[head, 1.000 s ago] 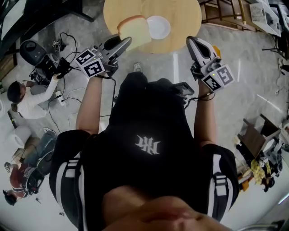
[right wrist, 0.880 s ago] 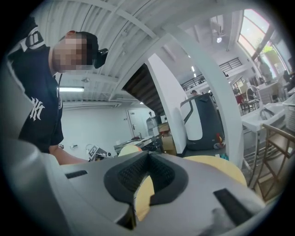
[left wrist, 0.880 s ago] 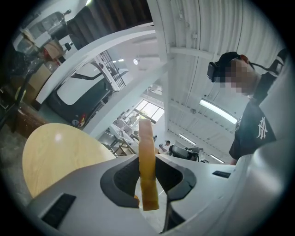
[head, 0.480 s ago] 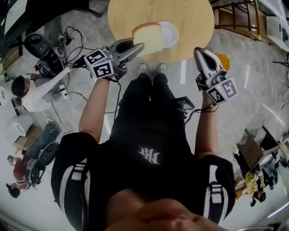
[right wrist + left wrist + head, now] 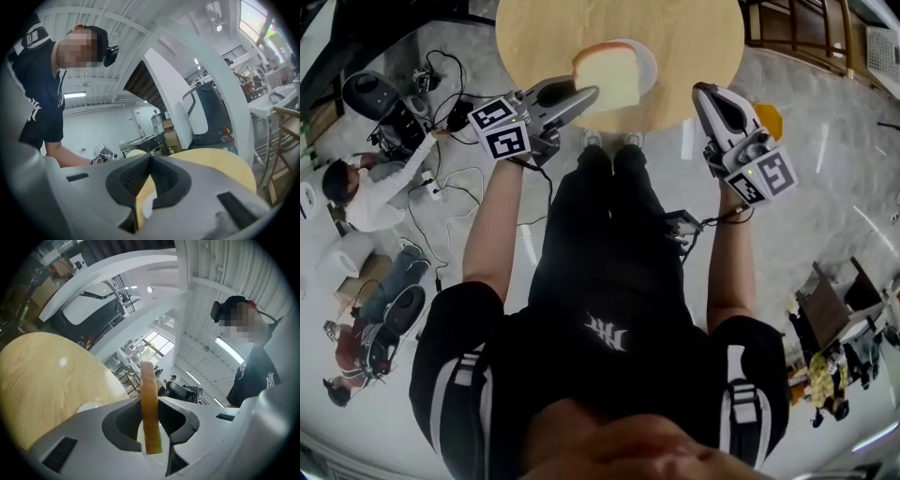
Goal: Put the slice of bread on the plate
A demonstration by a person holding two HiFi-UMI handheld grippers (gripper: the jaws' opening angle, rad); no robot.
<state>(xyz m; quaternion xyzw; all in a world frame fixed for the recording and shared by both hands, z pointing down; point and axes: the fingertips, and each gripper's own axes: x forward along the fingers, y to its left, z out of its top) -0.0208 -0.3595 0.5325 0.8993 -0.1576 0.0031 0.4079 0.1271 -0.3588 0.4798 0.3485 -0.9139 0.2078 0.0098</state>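
Head view: round light-wood table at 12 o'clock. The person stands at its near edge with both grippers held out toward it.

Left gripper, grey with a square-marker cube, at 11 o'clock. Its jaws are clamped on the pale, tan-crusted slice of bread. In the left gripper view the slice stands on edge between the pads, crust edge toward the camera. One pad is on each face, and the jaws are only as far apart as the slice is thick.

Slice location: in the air over the near part of the table, at 12 o'clock in the head view. It overlaps the small white round plate, whose rim shows past the slice at its 1 to 3 o'clock side. Whether the slice touches the plate cannot be told.

Right gripper, same make, at 1 o'clock, near the table's edge at its 5 o'clock side. In the right gripper view its jaw tips meet with nothing between them.

Orange object on the floor just beside the right gripper, at its 3 o'clock. It is too small to identify.

Floor at 9 o'clock: a seated person in white among black cables.
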